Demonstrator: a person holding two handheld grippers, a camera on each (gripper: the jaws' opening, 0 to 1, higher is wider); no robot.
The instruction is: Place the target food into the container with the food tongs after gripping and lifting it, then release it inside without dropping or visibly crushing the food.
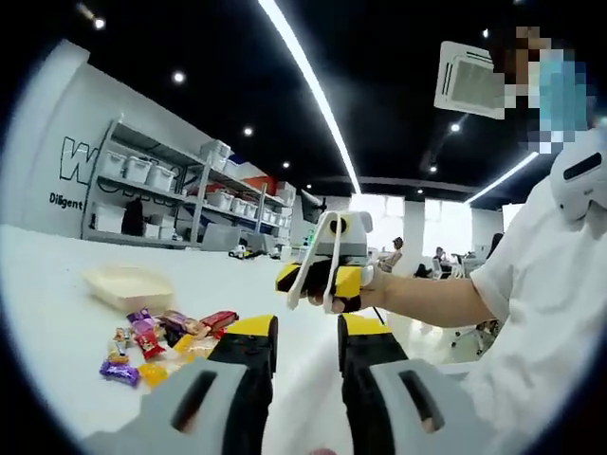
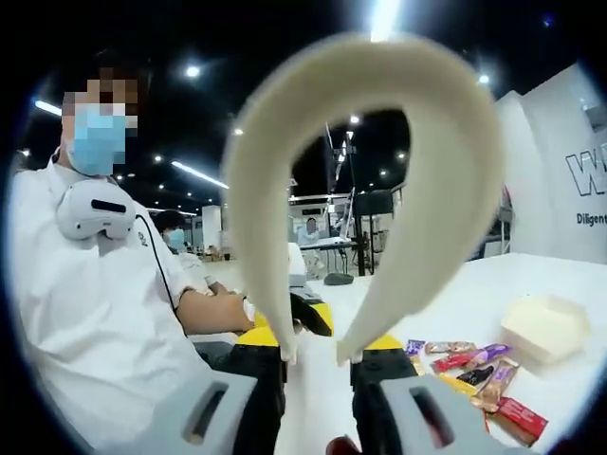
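A pile of wrapped snacks [image 1: 161,339] lies on the white table [image 1: 47,284], with a cream container [image 1: 128,286] just beyond it. My left gripper [image 1: 308,334] hovers open and empty to the right of the pile. Across from it, my right gripper [image 1: 320,280] is shut on cream food tongs [image 1: 305,265], held above the table. In the right gripper view the tongs [image 2: 427,190] arch up from my right gripper [image 2: 322,343], their tips apart with nothing between them. The snacks [image 2: 474,365] and container [image 2: 545,327] lie to the right, and the left gripper [image 2: 311,318] shows behind the tongs.
A person in a white shirt [image 1: 541,313] sits close at the table's edge, forearm [image 1: 427,299] reaching over it. Shelves with white bins [image 1: 161,194] stand against the far wall. Other people and desks [image 2: 322,251] are far behind.
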